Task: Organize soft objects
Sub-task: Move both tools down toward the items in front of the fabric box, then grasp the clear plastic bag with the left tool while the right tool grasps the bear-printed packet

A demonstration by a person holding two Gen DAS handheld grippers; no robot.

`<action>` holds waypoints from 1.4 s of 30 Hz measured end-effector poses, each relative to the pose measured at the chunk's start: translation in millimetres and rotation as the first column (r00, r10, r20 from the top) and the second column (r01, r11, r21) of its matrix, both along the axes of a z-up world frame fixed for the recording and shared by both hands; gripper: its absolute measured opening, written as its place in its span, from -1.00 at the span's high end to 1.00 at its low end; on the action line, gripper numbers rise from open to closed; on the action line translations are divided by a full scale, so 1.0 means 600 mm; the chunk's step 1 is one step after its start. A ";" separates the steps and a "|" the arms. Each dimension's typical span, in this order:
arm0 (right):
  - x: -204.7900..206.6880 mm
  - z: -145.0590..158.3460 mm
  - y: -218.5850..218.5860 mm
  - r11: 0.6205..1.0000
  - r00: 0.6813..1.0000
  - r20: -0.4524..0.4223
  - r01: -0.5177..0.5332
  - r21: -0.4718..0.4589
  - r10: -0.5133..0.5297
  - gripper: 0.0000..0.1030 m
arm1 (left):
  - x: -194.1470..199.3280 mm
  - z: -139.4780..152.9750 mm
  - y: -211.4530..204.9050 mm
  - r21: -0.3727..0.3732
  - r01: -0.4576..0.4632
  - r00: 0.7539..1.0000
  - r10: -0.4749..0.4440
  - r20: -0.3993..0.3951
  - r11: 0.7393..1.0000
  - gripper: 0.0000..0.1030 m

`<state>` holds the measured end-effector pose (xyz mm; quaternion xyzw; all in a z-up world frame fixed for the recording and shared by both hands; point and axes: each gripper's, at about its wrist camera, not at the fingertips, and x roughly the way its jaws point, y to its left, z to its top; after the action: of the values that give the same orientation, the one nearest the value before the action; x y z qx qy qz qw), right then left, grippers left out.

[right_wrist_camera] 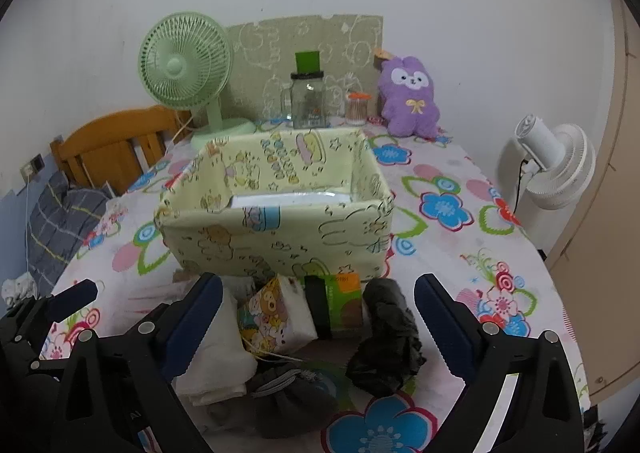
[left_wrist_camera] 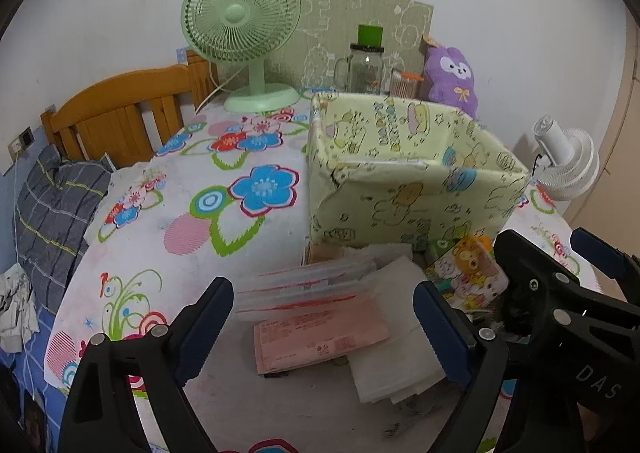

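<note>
My left gripper (left_wrist_camera: 324, 317) spread over pink packets (left_wrist_camera: 320, 337); my right gripper (right_wrist_camera: 318, 317) spread over black bag (right_wrist_camera: 388, 349); yellow box (right_wrist_camera: 276, 205) far

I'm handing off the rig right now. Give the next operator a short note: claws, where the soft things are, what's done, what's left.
Left claw: open, empty, over the pink packets and white cloths.
Right claw: open, empty, over the cartoon tissue pack, black bundle and grey cloth.
Fabric box: behind the pile; a flat white item inside.
Done: nothing gripped yet.
Left: move the pile into the box.
</note>
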<state>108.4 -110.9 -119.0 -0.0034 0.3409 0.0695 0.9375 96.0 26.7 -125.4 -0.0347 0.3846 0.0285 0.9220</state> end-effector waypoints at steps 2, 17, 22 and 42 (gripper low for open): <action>0.005 -0.008 0.003 1.000 1.000 -0.017 -0.003 -0.001 0.003 -0.86 | 0.004 -0.008 0.004 -0.004 -0.005 1.000 0.005 -0.015 1.000 -0.79; 0.045 -0.054 0.024 1.000 0.993 -0.119 -0.016 -0.001 0.015 -0.64 | 0.039 -0.049 0.028 -0.002 -0.029 0.996 0.029 -0.080 1.000 -0.67; 0.055 -0.060 0.030 1.000 0.992 -0.130 -0.009 -0.017 0.007 -0.60 | 0.048 -0.055 0.034 -0.018 -0.022 0.996 0.021 -0.083 1.000 -0.55; 0.062 -0.064 0.036 1.000 0.988 -0.154 -0.017 -0.007 0.016 -0.40 | 0.050 -0.043 0.011 -0.028 0.055 0.996 -0.057 -0.063 0.998 0.84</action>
<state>145.9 -89.2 -157.5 -0.0046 0.4124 0.0761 0.9078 126.3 33.1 -151.0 -0.0349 0.4150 -0.0011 0.9091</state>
